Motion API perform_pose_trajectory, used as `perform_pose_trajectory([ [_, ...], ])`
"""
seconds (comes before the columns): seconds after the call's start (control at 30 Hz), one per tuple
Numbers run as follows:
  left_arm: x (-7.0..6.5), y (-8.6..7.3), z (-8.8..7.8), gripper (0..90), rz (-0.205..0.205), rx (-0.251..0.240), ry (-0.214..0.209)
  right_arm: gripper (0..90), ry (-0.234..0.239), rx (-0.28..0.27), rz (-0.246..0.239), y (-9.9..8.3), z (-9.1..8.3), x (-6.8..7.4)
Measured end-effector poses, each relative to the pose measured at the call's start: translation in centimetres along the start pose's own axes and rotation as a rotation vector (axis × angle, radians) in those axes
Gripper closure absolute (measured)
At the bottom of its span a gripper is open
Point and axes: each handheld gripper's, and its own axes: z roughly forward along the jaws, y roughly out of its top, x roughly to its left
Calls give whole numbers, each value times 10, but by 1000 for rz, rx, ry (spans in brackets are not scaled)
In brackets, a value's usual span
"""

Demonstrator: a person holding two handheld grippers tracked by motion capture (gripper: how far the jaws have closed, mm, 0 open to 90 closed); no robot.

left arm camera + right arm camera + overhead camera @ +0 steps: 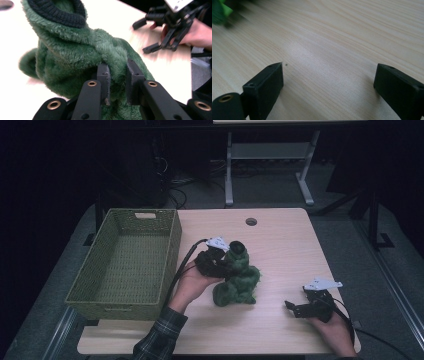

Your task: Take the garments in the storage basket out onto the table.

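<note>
Now we are pinching the green fleece garment [82, 57] in our left gripper [117, 82], right of the woven basket [125, 265], to lift it; our right gripper [327, 82] is waiting farther right, jaws spread.

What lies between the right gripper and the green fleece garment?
Bare tabletop in the high view, between the right gripper and the green fleece garment.

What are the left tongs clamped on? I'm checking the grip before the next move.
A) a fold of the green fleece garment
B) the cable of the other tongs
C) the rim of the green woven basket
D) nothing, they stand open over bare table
A: in the left gripper view the left tongs pinch a fold of the green fleece garment between their pads.
</note>
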Motion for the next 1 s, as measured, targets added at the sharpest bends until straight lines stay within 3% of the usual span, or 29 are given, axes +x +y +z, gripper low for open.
perform_pose_trajectory([
  [0.2, -2, -7, 26, 756, -7, 35, -25, 87, 0, 0, 0, 0, 0, 0],
  [0.63, -12, -10, 88, 713, 18, 134, -66, 87, 0, 0, -1, 0, 0, 0],
  [0.8, -12, -9, 89, 619, 18, 126, -72, 88, -1, -2, -6, 0, 0, 0],
  [0.87, -14, -8, 82, 541, 35, 122, -69, 88, 0, -1, -3, 0, 0, 0],
  [0.9, -14, -7, 77, 461, 41, 118, -69, 87, 0, -1, -3, 0, 0, 0],
  [1.0, -14, -7, 59, 400, 49, 90, -59, 87, 0, -1, -2, 0, 0, 0],
])
